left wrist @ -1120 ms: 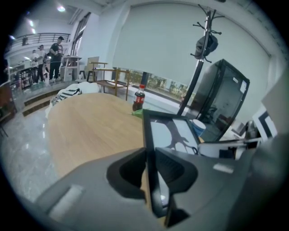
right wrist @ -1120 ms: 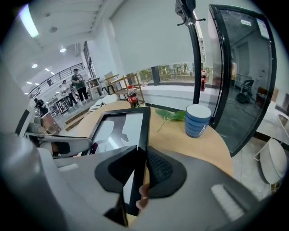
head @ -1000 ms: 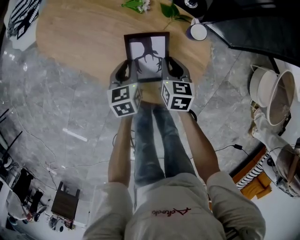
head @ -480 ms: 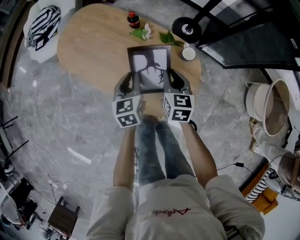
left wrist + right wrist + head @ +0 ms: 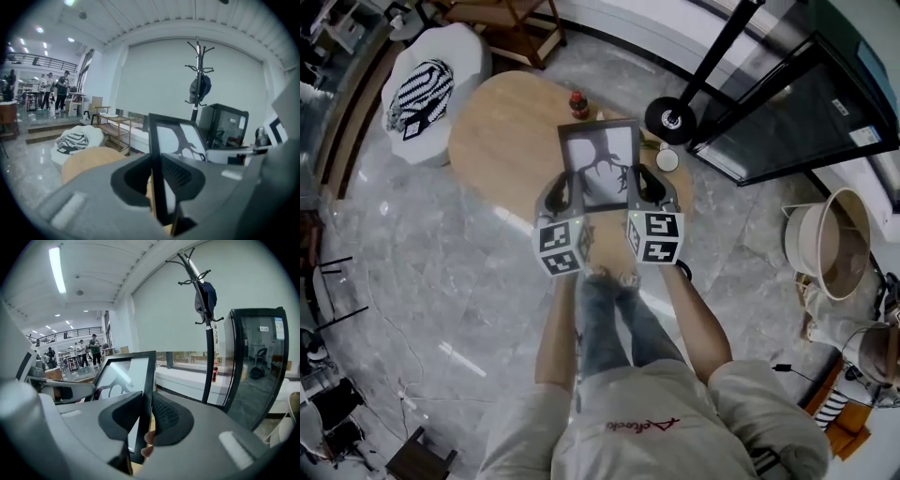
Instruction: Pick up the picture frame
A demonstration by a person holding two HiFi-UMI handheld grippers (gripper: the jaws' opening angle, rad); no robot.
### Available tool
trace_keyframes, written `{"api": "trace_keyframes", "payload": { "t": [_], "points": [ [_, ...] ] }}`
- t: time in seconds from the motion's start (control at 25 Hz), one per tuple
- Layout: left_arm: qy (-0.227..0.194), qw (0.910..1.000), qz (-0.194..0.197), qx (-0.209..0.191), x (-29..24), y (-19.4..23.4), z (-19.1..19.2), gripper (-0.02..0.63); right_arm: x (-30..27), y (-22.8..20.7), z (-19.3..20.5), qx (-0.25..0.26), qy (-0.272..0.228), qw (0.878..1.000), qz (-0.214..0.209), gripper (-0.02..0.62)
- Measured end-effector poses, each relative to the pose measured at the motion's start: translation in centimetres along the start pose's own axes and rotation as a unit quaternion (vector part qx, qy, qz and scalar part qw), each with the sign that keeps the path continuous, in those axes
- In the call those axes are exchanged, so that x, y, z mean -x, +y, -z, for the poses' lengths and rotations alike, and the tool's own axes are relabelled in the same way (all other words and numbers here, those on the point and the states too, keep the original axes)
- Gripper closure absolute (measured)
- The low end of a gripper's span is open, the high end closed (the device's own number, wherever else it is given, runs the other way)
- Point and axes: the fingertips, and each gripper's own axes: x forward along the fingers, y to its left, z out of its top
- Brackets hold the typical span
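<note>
The black picture frame (image 5: pixel 600 161) with a white print of a dark antlered shape hangs in the air, high above the oval wooden table (image 5: pixel 502 141). My left gripper (image 5: pixel 567 192) is shut on the frame's left edge (image 5: pixel 156 159) and my right gripper (image 5: pixel 635 187) is shut on its right edge (image 5: pixel 146 394). In the left gripper view the black border runs between the jaws, with the print (image 5: pixel 180 138) beyond it. In the right gripper view the frame stands upright between the pads.
On the table stand a cola bottle (image 5: pixel 578 103), a white cup (image 5: pixel 667 160) and green leaves. A coat stand (image 5: pixel 673 119) and a glass-fronted cabinet (image 5: pixel 787 112) are at the right, a white seat with a striped cushion (image 5: pixel 427 89) at the left. The grey marble floor lies far below.
Both grippers have risen with the frame between them. The table and floor look smaller and farther below, and more of the room has come into the head view.
</note>
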Motion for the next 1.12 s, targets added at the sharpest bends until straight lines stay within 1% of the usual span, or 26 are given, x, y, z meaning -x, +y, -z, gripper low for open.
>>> {"api": "trace_keyframes", "payload": {
  "t": [0.16, 0.56, 0.72, 0.88, 1.12],
  "points": [
    [-0.022, 0.9997, -0.004, 0.007, 2.0, -0.8, -3.7, 0.537, 1.9, 0.8, -4.4, 0.022, -0.023, 0.999, -0.009, 0.525],
    [-0.083, 0.9965, -0.006, -0.005, 7.4, -2.6, -13.8, 0.537, 7.5, 3.0, -14.4, 0.049, -0.083, 0.995, -0.016, 0.523],
    [-0.112, 0.9935, -0.007, -0.017, 9.4, -3.7, -17.7, 0.537, 9.7, 3.5, -18.4, 0.059, -0.113, 0.992, -0.019, 0.523],
    [-0.137, 0.9902, -0.009, -0.024, 11.8, -4.8, -20.8, 0.538, 12.2, 4.2, -21.5, 0.065, -0.140, 0.988, -0.022, 0.523],
    [-0.182, 0.9822, -0.015, -0.045, 14.8, -5.9, -26.2, 0.538, 15.1, 5.4, -26.7, 0.075, -0.188, 0.979, -0.033, 0.523]
  ]
}}
